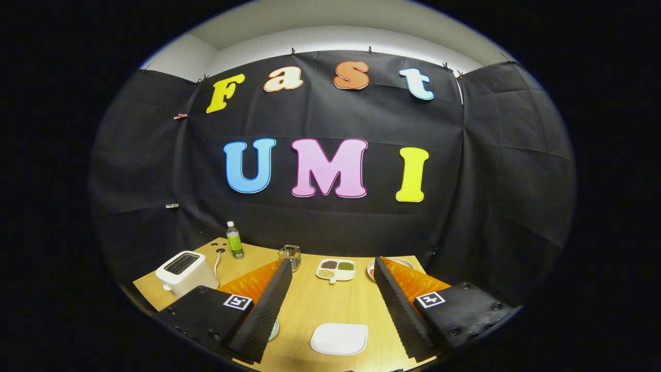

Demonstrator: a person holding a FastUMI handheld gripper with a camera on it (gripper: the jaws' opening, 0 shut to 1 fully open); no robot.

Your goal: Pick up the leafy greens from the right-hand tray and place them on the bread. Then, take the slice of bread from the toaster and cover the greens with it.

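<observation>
Light wood table (330,305) with black cloth walls all around. The gripper (330,305) hangs above it, jaws spread wide, nothing between them. White toaster (186,272) sits off to the left, a white plate (339,339) lies between the fingers, and a compartment tray (336,269) sits beyond. Can't make out any greens.

We look out from a fisheye camera riding on the gripper (330,305), held well above the wooden table (330,305) and pitched slightly down, facing the booth's black back wall. Its two fingers (266,310) stand wide apart in the foreground, nothing between them but tabletop. Between the fingers sits a white plate (339,339); just beyond their tips, a divided dish (335,270). Left of the left finger is the toaster (186,271), with a bottle (234,241) farther off. The table is near, the wall well beyond.
</observation>
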